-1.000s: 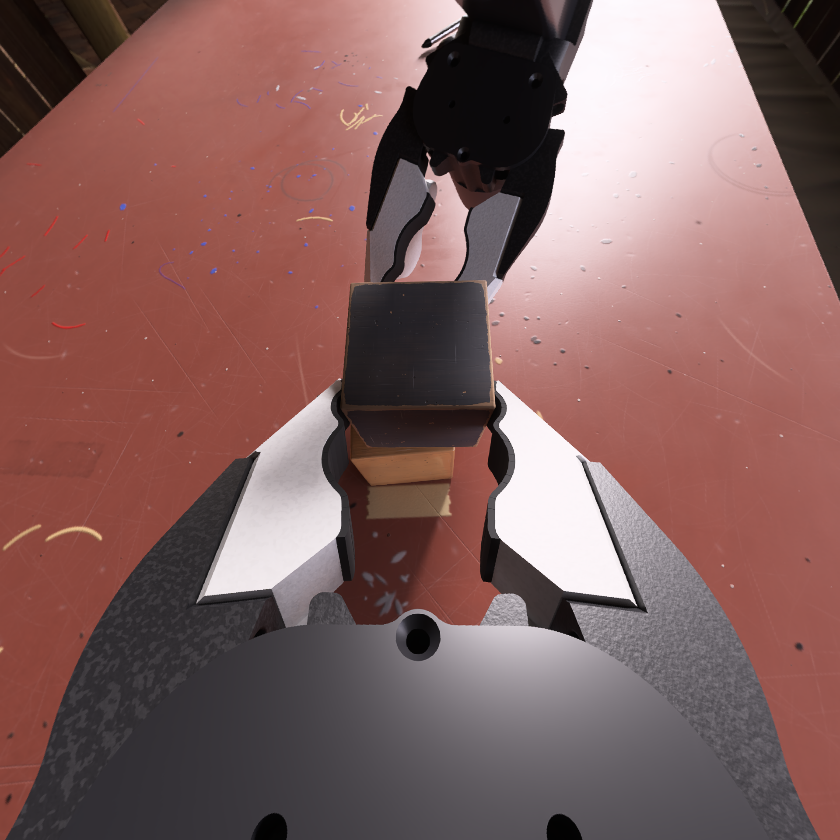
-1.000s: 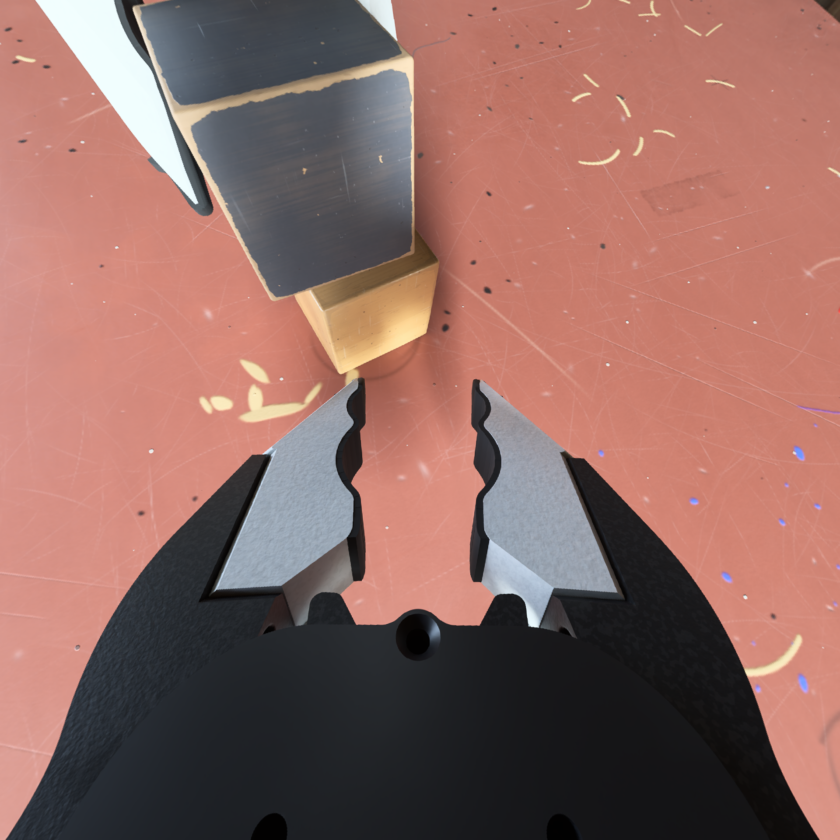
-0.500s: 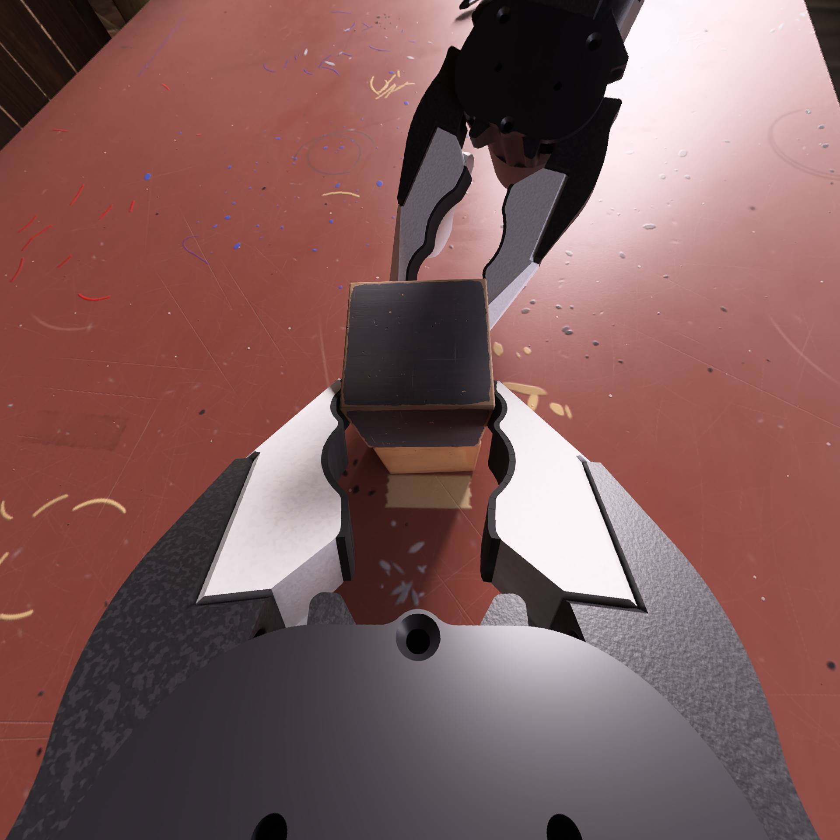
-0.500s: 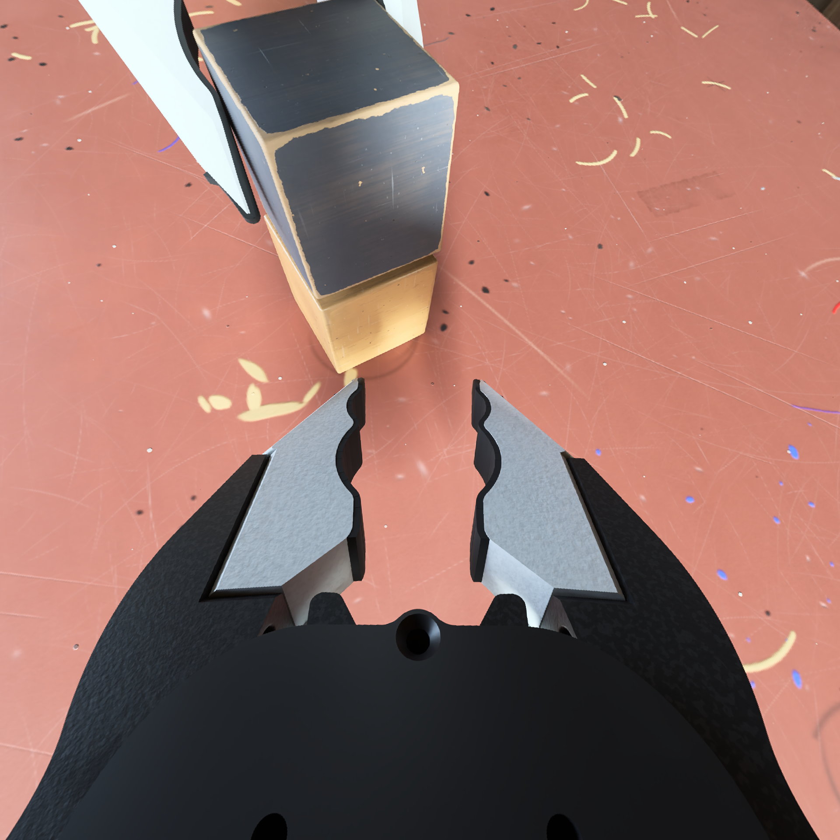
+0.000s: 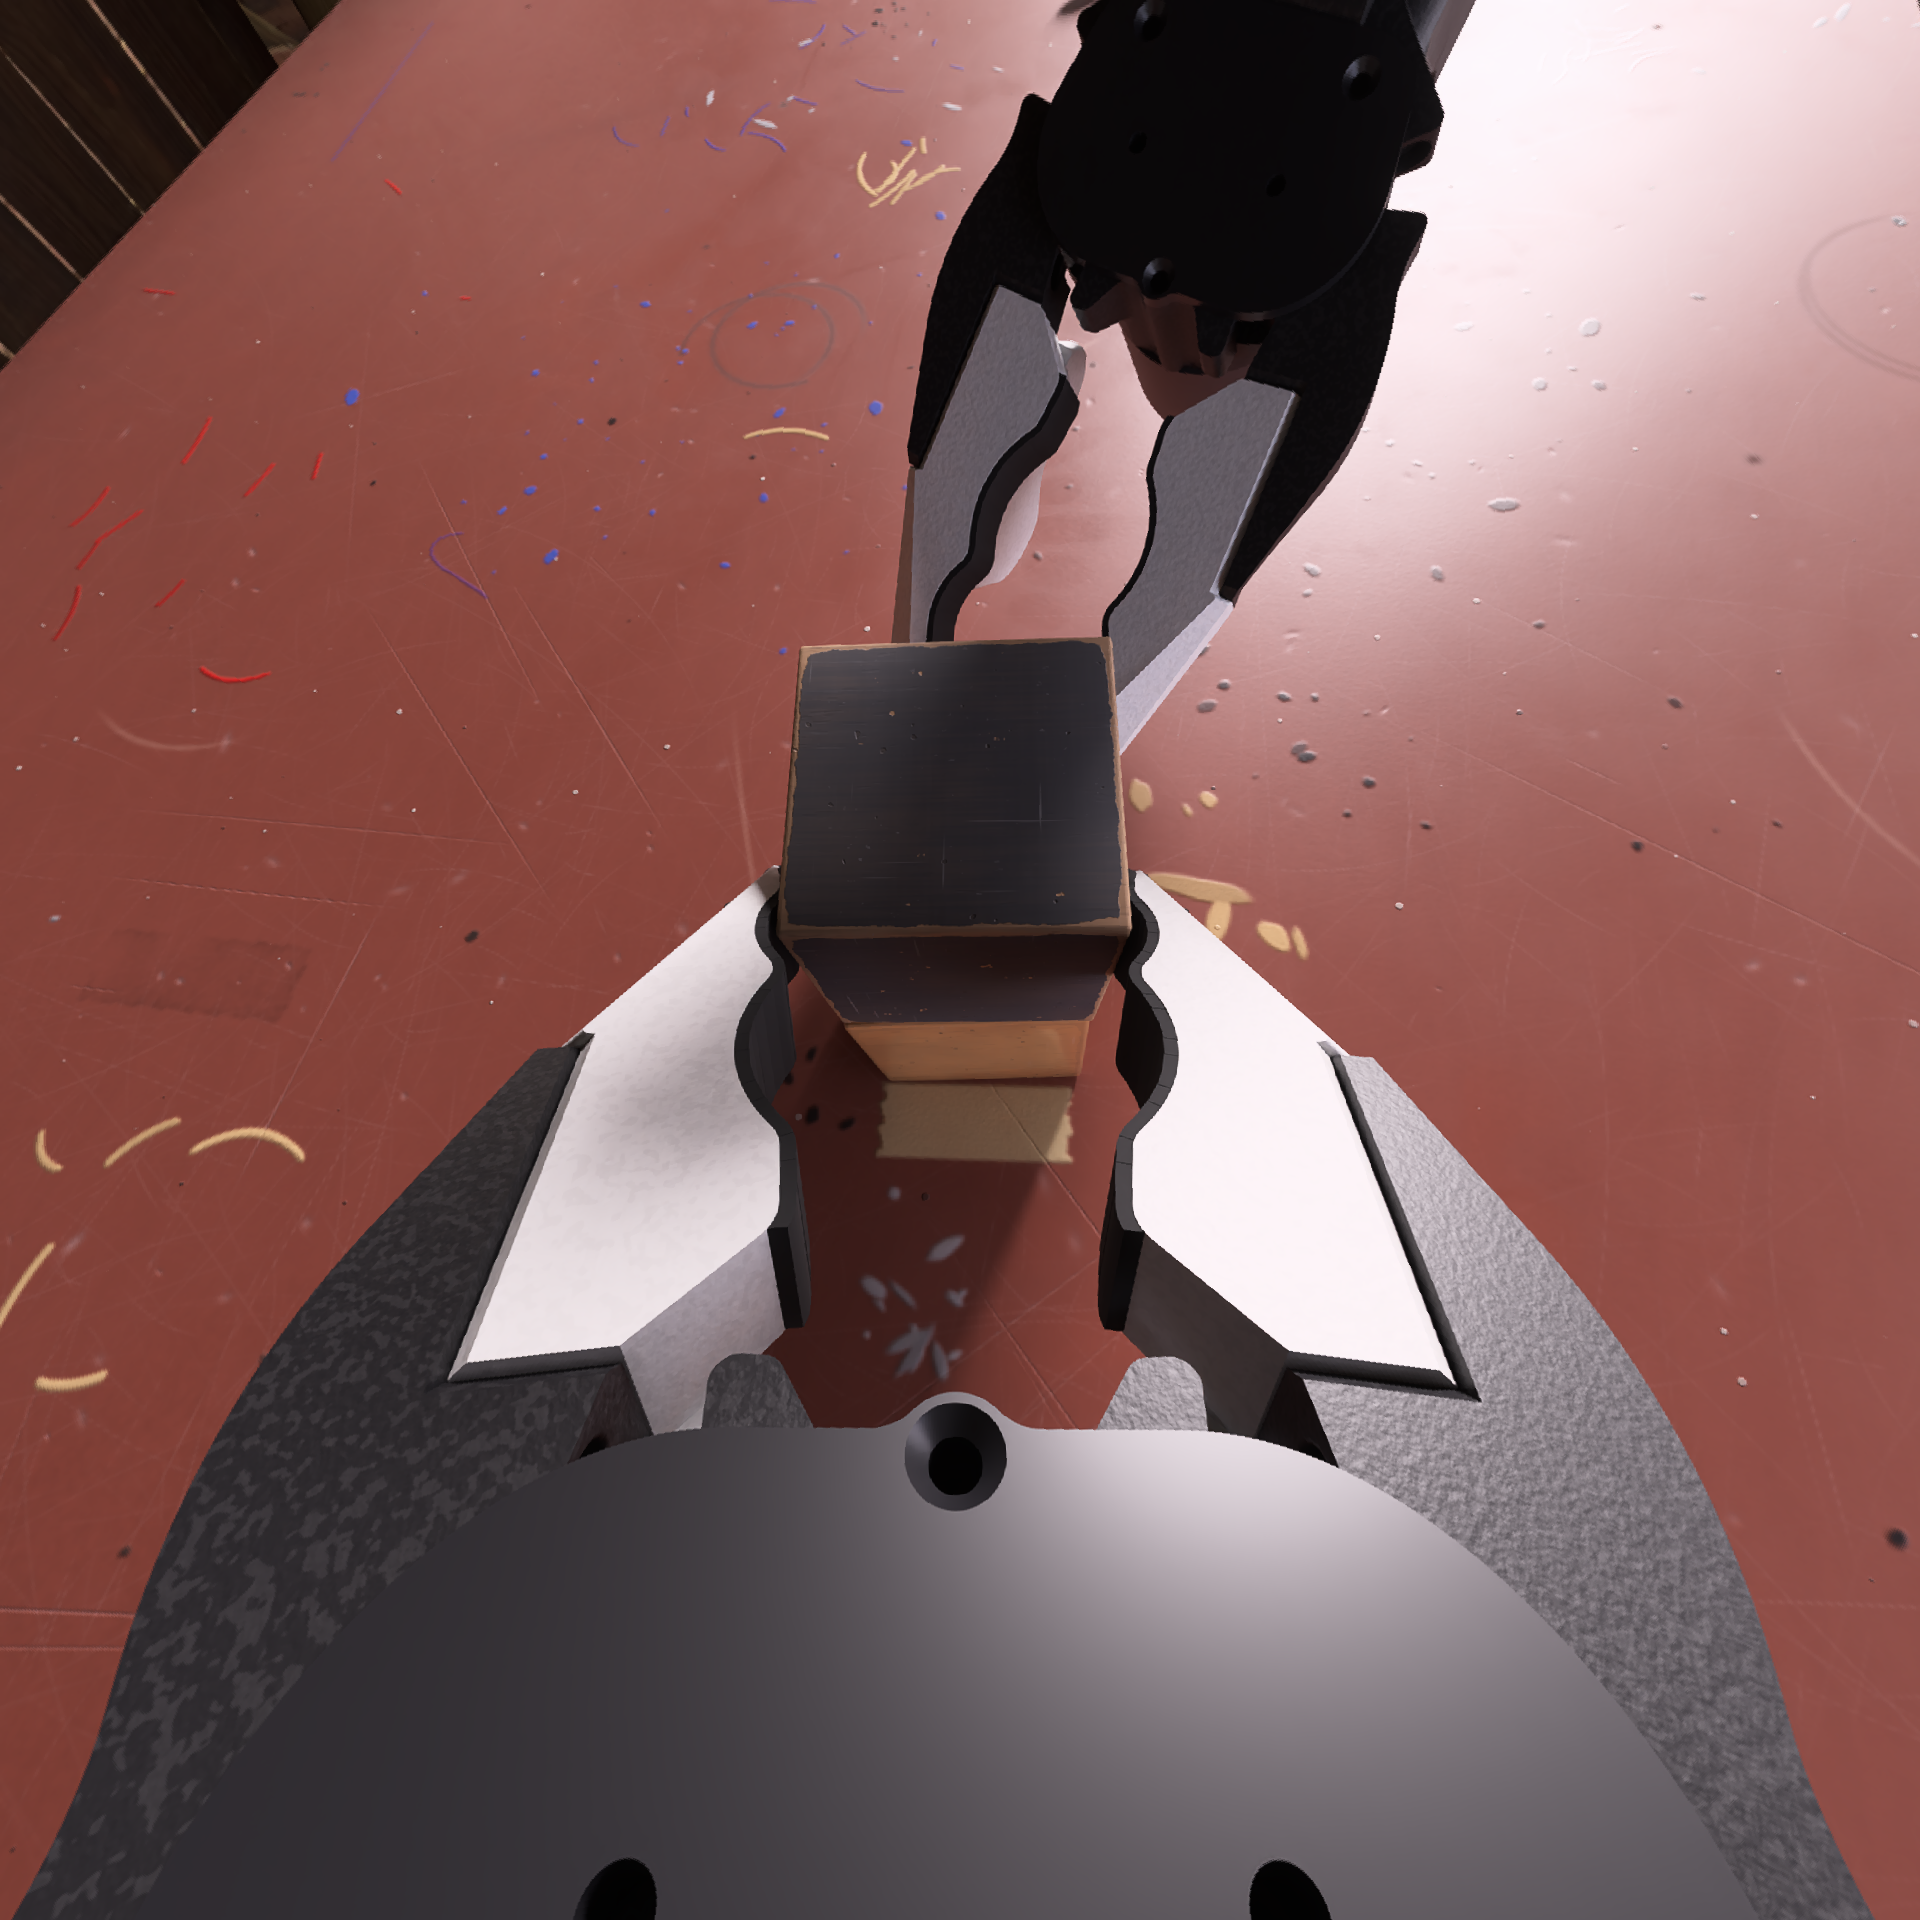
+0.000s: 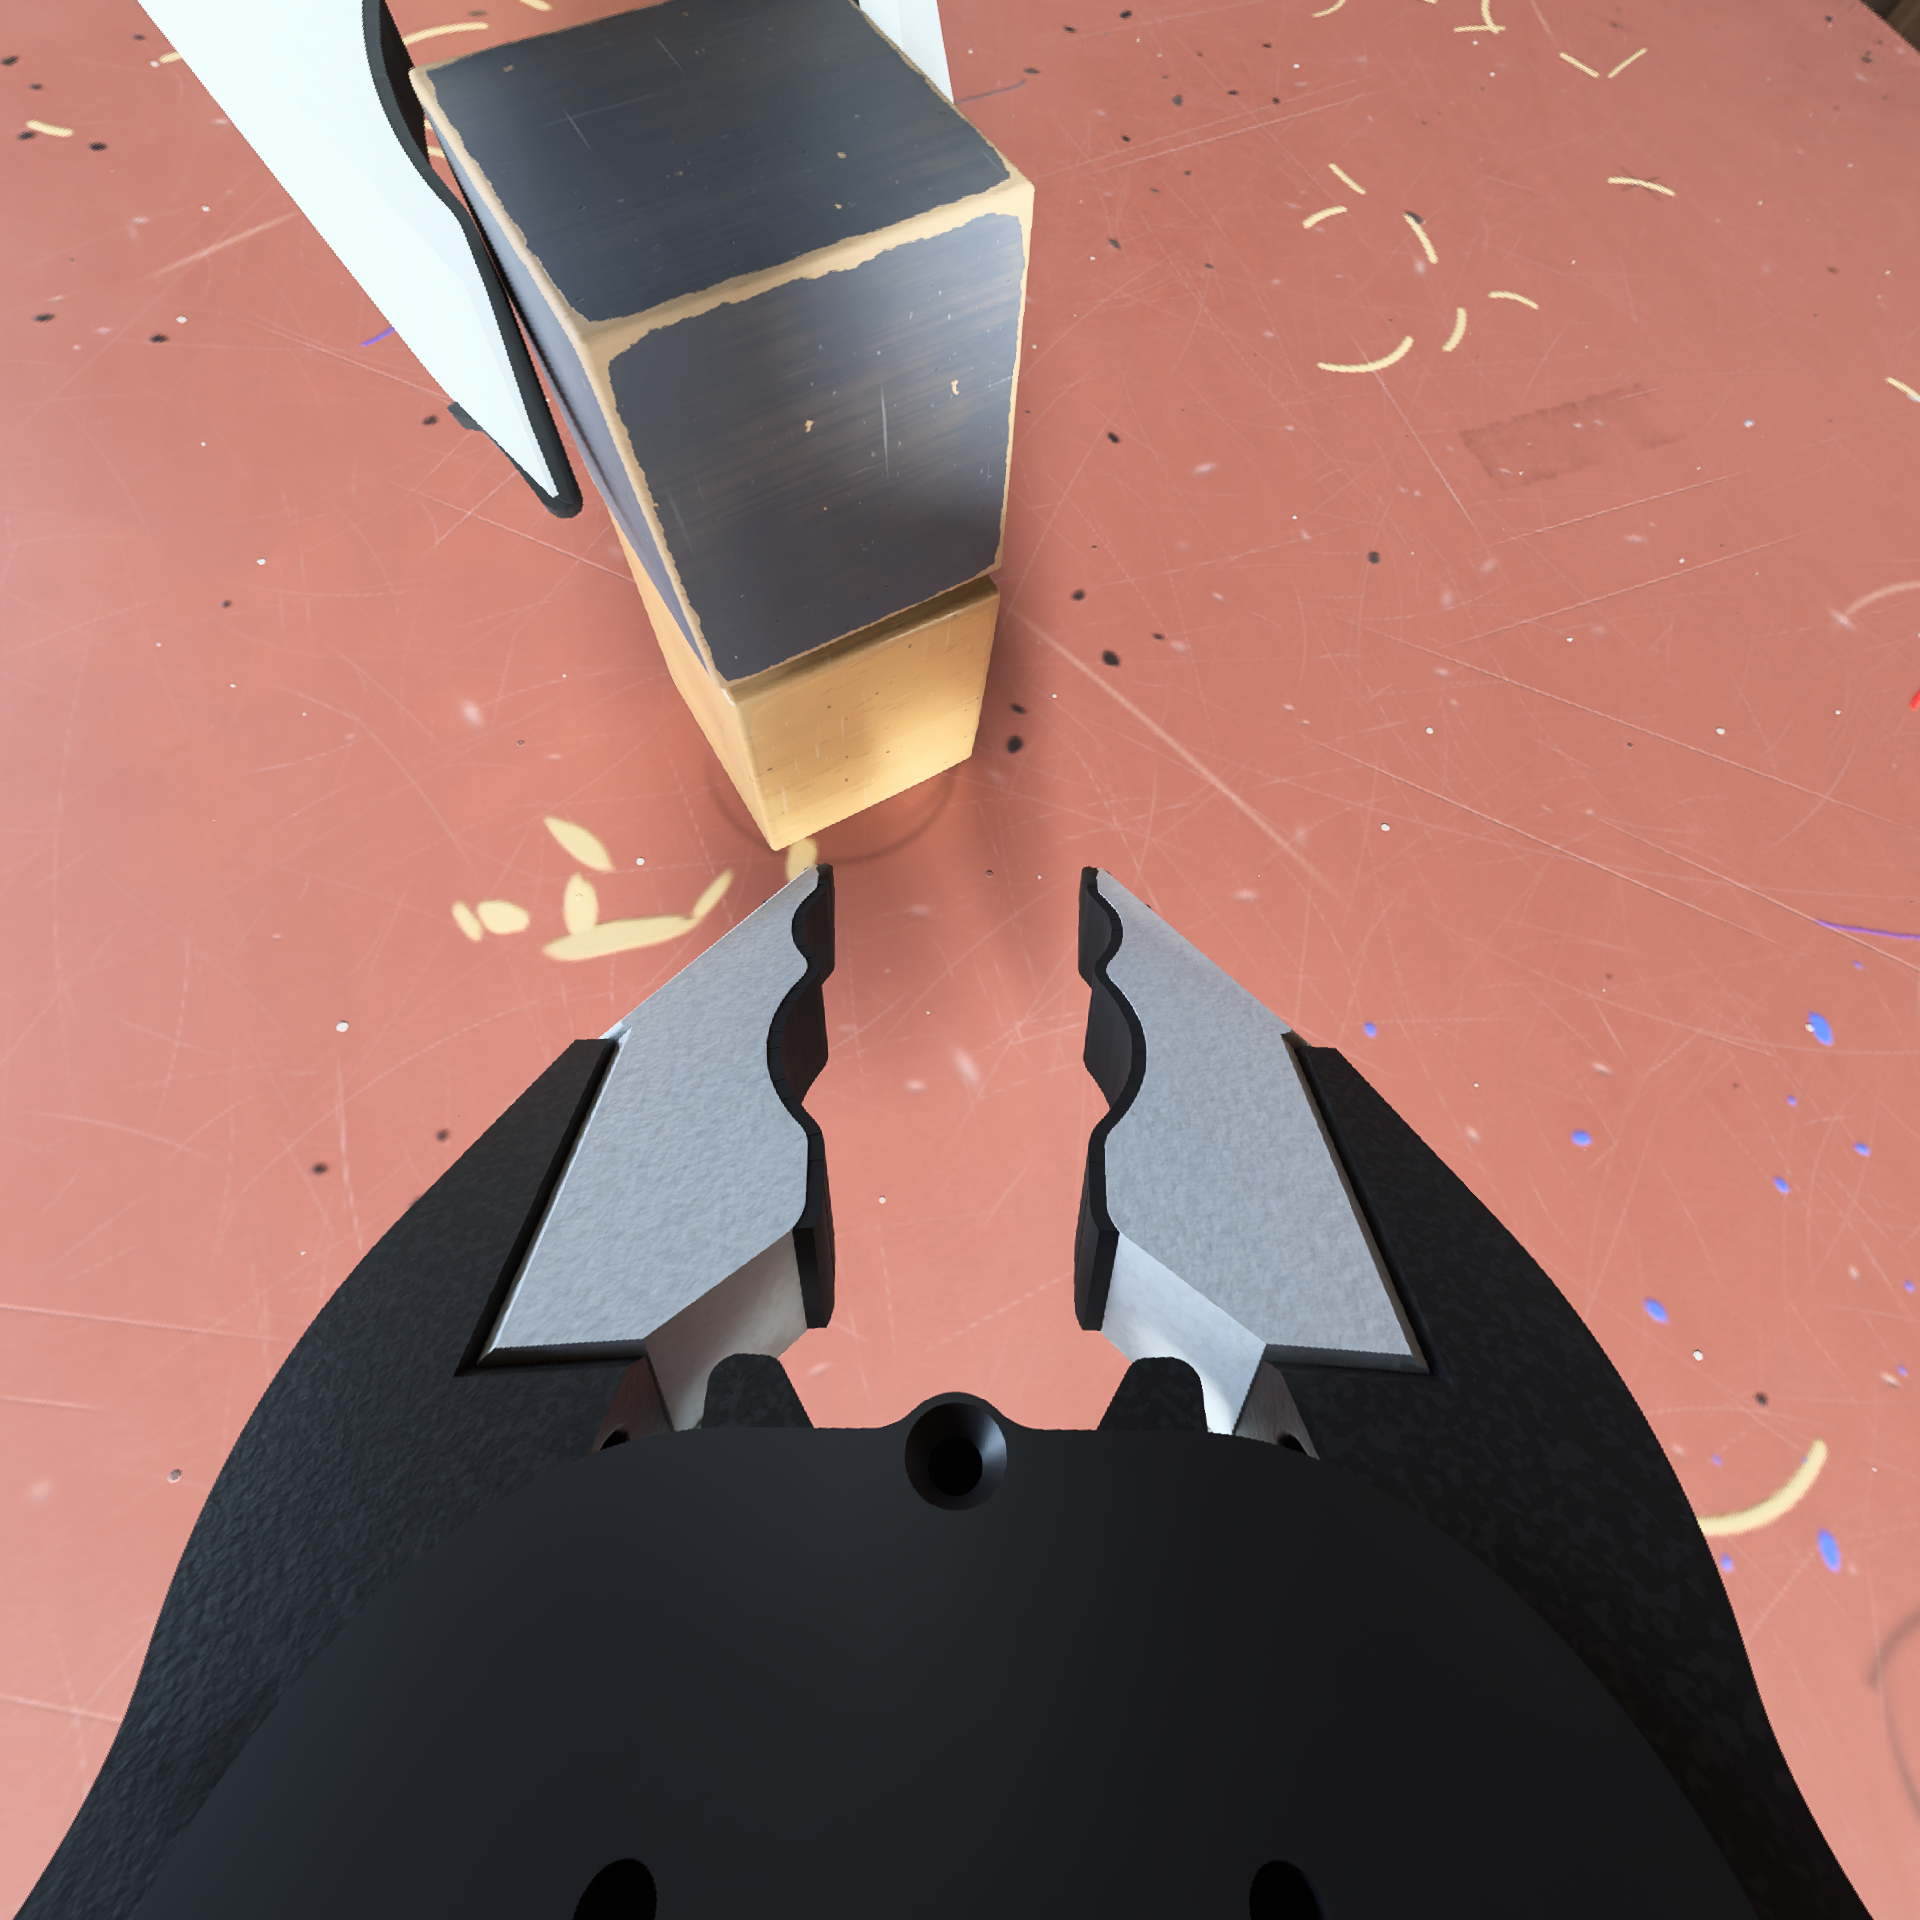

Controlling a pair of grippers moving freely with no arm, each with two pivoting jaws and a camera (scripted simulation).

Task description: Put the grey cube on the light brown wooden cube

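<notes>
The grey cube (image 5: pixel 954 790), dark with worn tan edges, sits squarely on the light brown wooden cube (image 5: pixel 971 1044). My left gripper (image 5: pixel 954 914) is shut on the grey cube, its white fingers against both sides. In the right wrist view the grey cube (image 6: pixel 790 416) rests on the wooden cube (image 6: pixel 862 717), with a white left finger (image 6: pixel 343 208) on its side. My right gripper (image 6: pixel 954 883) is open and empty, just in front of the wooden cube. It also shows in the left wrist view (image 5: pixel 1023 634), behind the stack.
The red-brown table (image 5: pixel 416 831) is scratched and flecked with paint specks. Its left edge (image 5: pixel 156 197) borders dark wooden slats at the far left. Nothing else stands on the table near the stack.
My left gripper has lowered the grey cube and shifted it over the wooden cube until it rests on it. The right gripper has stayed in place, open.
</notes>
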